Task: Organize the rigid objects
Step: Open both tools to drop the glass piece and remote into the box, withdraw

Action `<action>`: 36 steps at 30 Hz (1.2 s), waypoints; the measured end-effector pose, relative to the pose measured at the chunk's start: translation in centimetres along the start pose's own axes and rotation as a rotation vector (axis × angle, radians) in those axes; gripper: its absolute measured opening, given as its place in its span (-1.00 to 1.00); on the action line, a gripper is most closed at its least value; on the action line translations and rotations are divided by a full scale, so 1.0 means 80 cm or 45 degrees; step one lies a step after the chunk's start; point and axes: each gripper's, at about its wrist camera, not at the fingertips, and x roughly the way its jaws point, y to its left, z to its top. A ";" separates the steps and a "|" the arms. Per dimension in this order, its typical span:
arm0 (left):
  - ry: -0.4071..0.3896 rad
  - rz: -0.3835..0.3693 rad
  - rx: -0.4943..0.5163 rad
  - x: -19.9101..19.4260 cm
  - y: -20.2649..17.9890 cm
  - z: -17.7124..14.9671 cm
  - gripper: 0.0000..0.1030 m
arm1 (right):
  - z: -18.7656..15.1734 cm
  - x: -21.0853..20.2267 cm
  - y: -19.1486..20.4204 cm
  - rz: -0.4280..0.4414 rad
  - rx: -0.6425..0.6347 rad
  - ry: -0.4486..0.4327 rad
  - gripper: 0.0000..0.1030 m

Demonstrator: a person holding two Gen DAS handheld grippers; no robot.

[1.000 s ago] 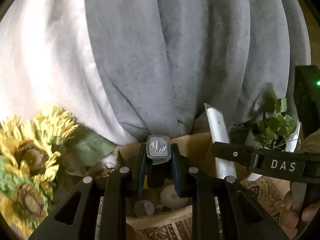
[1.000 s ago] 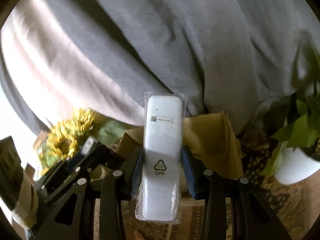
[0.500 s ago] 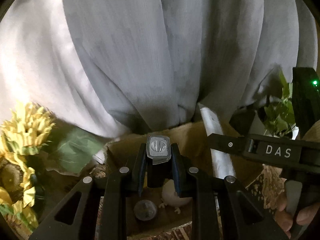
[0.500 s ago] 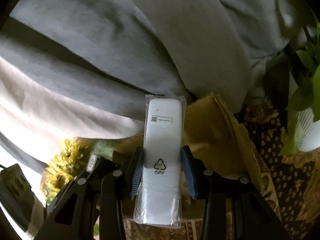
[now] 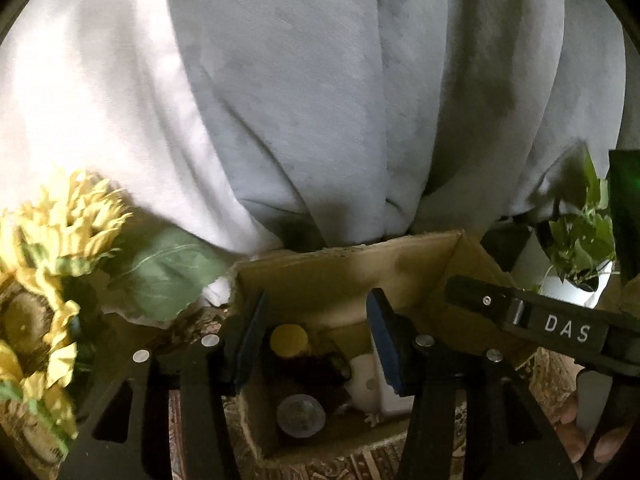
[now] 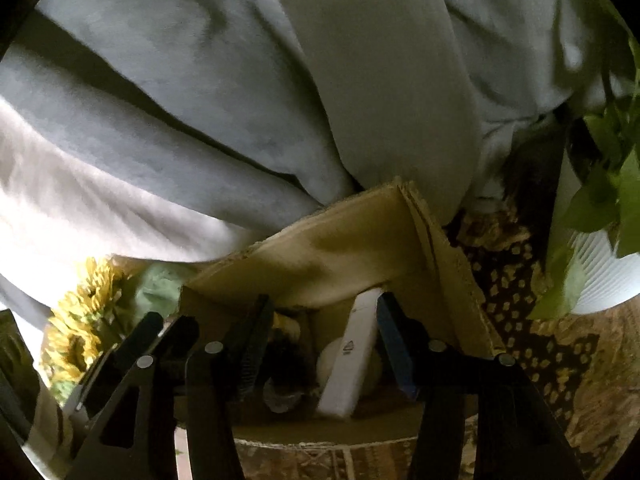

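your right gripper: jaws just opened, apart, white wrapped bar loose in cardboard box, long axis tilted toward far wall, nearer right jaw. your left gripper: jaws just opened, nothing between; box below.

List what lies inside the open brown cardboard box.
Inside the cardboard box: a white wrapped bar, yellow round lid, grey disc, white rounded object; dark items unclear, floor mostly hidden.
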 end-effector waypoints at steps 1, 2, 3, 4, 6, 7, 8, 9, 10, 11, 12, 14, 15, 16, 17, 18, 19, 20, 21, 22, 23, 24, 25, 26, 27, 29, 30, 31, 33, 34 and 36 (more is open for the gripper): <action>-0.004 0.013 -0.011 -0.005 0.001 -0.001 -0.02 | -0.001 -0.003 0.001 -0.012 -0.013 -0.005 0.08; -0.005 0.024 -0.017 -0.009 0.001 -0.002 -0.02 | -0.001 -0.004 0.003 -0.022 -0.027 -0.008 0.08; -0.008 0.031 -0.022 -0.013 0.001 -0.002 -0.02 | -0.002 -0.007 0.004 -0.030 -0.038 -0.011 0.08; -0.015 0.034 -0.026 -0.019 0.001 -0.004 -0.02 | -0.003 -0.009 0.005 -0.034 -0.046 -0.012 0.08; -0.022 0.049 -0.034 -0.030 0.002 -0.006 -0.02 | -0.006 -0.019 0.008 -0.038 -0.070 -0.017 0.08; -0.027 0.056 -0.038 -0.037 0.002 -0.008 -0.02 | -0.009 -0.025 0.010 -0.037 -0.083 -0.024 0.08; -0.034 0.064 -0.042 -0.045 0.002 -0.010 -0.02 | -0.012 -0.029 0.011 -0.038 -0.095 -0.029 0.08; -0.038 0.069 -0.045 -0.049 0.003 -0.011 -0.02 | -0.014 -0.034 0.013 -0.043 -0.109 -0.036 0.08; -0.048 0.076 -0.049 -0.057 0.003 -0.013 -0.02 | -0.017 -0.041 0.015 -0.048 -0.126 -0.045 0.08; -0.053 0.080 -0.051 -0.062 0.003 -0.015 -0.02 | -0.020 -0.045 0.017 -0.052 -0.135 -0.053 0.08; -0.058 0.084 -0.051 -0.070 0.003 -0.017 -0.01 | -0.023 -0.052 0.019 -0.060 -0.149 -0.064 0.08; -0.067 0.088 -0.051 -0.081 0.001 -0.021 0.00 | -0.029 -0.064 0.023 -0.061 -0.173 -0.081 0.08; -0.074 0.095 -0.052 -0.088 0.000 -0.023 0.03 | -0.032 -0.070 0.025 -0.063 -0.183 -0.089 0.08; -0.081 0.102 -0.053 -0.096 -0.001 -0.026 0.05 | -0.035 -0.077 0.026 -0.064 -0.193 -0.099 0.08; -0.085 0.104 -0.054 -0.103 -0.001 -0.029 0.05 | -0.039 -0.084 0.028 -0.063 -0.204 -0.109 0.08; -0.092 0.109 -0.057 -0.110 -0.003 -0.032 0.07 | -0.043 -0.091 0.029 -0.064 -0.212 -0.116 0.08; -0.098 0.117 -0.057 -0.118 -0.004 -0.035 0.08 | -0.047 -0.098 0.031 -0.064 -0.223 -0.124 0.08; -0.104 0.125 -0.056 -0.125 -0.006 -0.038 0.13 | -0.052 -0.105 0.033 -0.064 -0.233 -0.134 0.08; -0.114 0.138 -0.054 -0.132 -0.008 -0.042 0.18 | -0.056 -0.112 0.034 -0.064 -0.243 -0.142 0.08; -0.125 0.157 -0.051 -0.142 -0.010 -0.047 0.22 | -0.061 -0.119 0.036 -0.065 -0.254 -0.152 0.08; -0.130 0.165 -0.048 -0.146 -0.013 -0.051 0.24 | -0.066 -0.127 0.036 -0.066 -0.264 -0.163 0.09; -0.139 0.178 -0.044 -0.154 -0.015 -0.056 0.30 | -0.070 -0.133 0.036 -0.068 -0.272 -0.170 0.14; -0.145 0.189 -0.039 -0.161 -0.017 -0.061 0.32 | -0.076 -0.139 0.036 -0.072 -0.283 -0.178 0.18; -0.152 0.199 -0.035 -0.167 -0.019 -0.065 0.39 | -0.081 -0.145 0.036 -0.075 -0.292 -0.185 0.25; -0.162 0.214 -0.033 -0.174 -0.021 -0.070 0.47 | -0.087 -0.152 0.036 -0.079 -0.300 -0.195 0.29; -0.183 0.244 -0.034 -0.187 -0.023 -0.081 0.65 | -0.097 -0.164 0.035 -0.095 -0.313 -0.211 0.36; -0.193 0.254 -0.033 -0.194 -0.024 -0.085 0.75 | -0.102 -0.169 0.034 -0.103 -0.321 -0.217 0.43; -0.200 0.260 -0.031 -0.199 -0.024 -0.089 0.77 | -0.106 -0.173 0.034 -0.108 -0.328 -0.222 0.46; -0.207 0.276 -0.023 -0.207 -0.025 -0.096 0.86 | -0.116 -0.182 0.034 -0.124 -0.346 -0.237 0.54; -0.208 0.284 -0.016 -0.210 -0.025 -0.100 0.89 | -0.122 -0.187 0.034 -0.138 -0.362 -0.249 0.56; -0.210 0.281 -0.001 -0.215 -0.025 -0.108 0.91 | -0.130 -0.195 0.035 -0.151 -0.381 -0.264 0.64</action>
